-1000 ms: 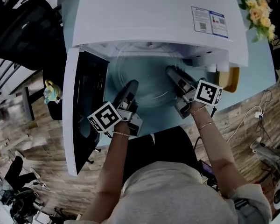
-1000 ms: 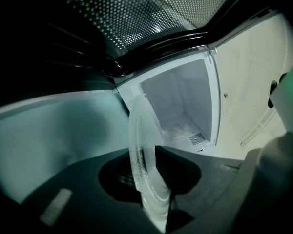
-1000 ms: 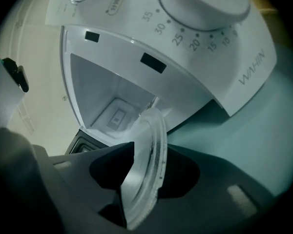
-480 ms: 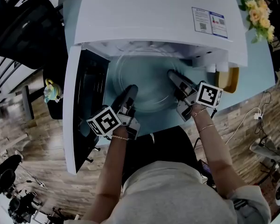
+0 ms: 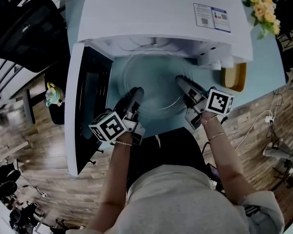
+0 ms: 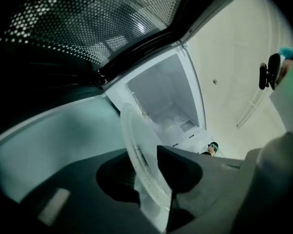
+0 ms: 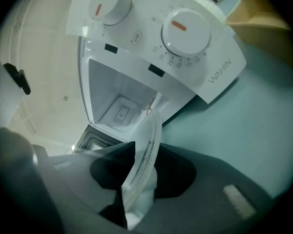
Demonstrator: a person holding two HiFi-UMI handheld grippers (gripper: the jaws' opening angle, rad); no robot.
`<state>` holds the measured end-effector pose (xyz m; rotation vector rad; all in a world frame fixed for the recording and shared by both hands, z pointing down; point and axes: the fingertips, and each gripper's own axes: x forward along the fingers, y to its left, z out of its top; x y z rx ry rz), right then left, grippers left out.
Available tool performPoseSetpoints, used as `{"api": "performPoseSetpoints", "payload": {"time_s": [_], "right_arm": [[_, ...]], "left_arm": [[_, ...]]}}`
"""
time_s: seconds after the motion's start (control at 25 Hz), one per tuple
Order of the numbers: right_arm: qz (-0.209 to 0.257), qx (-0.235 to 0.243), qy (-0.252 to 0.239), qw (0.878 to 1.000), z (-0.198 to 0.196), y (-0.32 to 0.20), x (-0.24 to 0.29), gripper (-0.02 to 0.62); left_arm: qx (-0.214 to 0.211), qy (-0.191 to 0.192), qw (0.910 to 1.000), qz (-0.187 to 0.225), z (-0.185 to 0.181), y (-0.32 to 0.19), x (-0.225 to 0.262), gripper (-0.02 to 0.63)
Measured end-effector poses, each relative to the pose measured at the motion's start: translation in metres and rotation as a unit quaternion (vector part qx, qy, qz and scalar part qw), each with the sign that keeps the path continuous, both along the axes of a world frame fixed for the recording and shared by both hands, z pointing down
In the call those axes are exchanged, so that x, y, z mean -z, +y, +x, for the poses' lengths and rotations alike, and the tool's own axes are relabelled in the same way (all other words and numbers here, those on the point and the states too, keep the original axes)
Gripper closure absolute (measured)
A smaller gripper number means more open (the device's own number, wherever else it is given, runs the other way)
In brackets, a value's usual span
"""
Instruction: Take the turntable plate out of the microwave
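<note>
The clear glass turntable plate (image 5: 151, 82) hangs level in front of the white microwave's (image 5: 156, 13) open cavity, over the teal table. My left gripper (image 5: 135, 94) is shut on its near-left rim, and my right gripper (image 5: 181, 83) grips its near-right rim. In the left gripper view the plate's edge (image 6: 139, 155) stands pinched between the dark jaws of the left gripper (image 6: 154, 160). The right gripper view shows the rim (image 7: 147, 145) between the jaws of the right gripper (image 7: 136, 155); those jaws have just been opening a little, with the rim still between them.
The microwave door (image 5: 90, 101) stands open to the left of the plate. Two dials (image 7: 185, 30) sit on the control panel at the right. A yellow-brown object (image 5: 233, 77) lies on the table (image 5: 263, 52) right of the microwave, with flowers (image 5: 261, 4) behind.
The plate has come a little farther out of the cavity toward me with both grippers on it. The left gripper has rolled slightly.
</note>
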<state>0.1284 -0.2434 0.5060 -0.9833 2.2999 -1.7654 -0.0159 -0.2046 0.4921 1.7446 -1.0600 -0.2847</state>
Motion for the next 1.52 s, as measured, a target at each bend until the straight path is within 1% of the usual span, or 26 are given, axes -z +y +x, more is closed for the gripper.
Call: {"api": "performPoseSetpoints", "payload": {"time_s": [0.2, 0.36, 0.44, 0.64, 0.88, 0.96, 1.2, 1.36, 1.52], "right_arm": [[0.004, -0.006, 0.001, 1.0, 0.01, 0.014, 0.014, 0.457], [0.027, 0.0, 0.009, 1.0, 0.017, 0.021, 0.031, 0.459], [0.041, 0.009, 0.012, 0.999, 0.017, 0.022, 0.041, 0.459], [0.048, 0.016, -0.002, 0.999, 0.018, 0.032, 0.061, 0.466], [0.054, 0.027, 0.006, 0.998, 0.018, 0.045, 0.08, 0.465], [0.062, 0.031, 0.011, 0.998, 0.018, 0.05, 0.088, 0.465], [0.082, 0.068, 0.032, 0.994, 0.014, 0.06, 0.103, 0.462], [0.103, 0.073, 0.042, 0.991, 0.011, 0.059, 0.116, 0.463], [0.109, 0.075, 0.052, 0.99, 0.016, 0.059, 0.122, 0.46]], "left_arm": [[-0.017, -0.016, 0.9993, 0.028, 0.006, 0.004, 0.017, 0.486], [-0.03, -0.006, 0.9986, 0.042, 0.014, 0.01, 0.031, 0.483], [-0.03, -0.008, 0.9982, 0.051, 0.013, 0.012, 0.037, 0.482], [-0.04, -0.004, 0.9972, 0.064, 0.017, 0.021, 0.05, 0.48], [-0.053, -0.008, 0.9942, 0.093, 0.016, 0.027, 0.071, 0.477], [-0.058, -0.008, 0.9936, 0.097, 0.017, 0.031, 0.077, 0.477], [-0.061, -0.008, 0.9918, 0.112, 0.012, 0.04, 0.087, 0.468], [-0.059, -0.011, 0.9913, 0.117, 0.009, 0.041, 0.097, 0.466], [-0.061, -0.011, 0.9904, 0.124, 0.013, 0.041, 0.103, 0.463]]}}
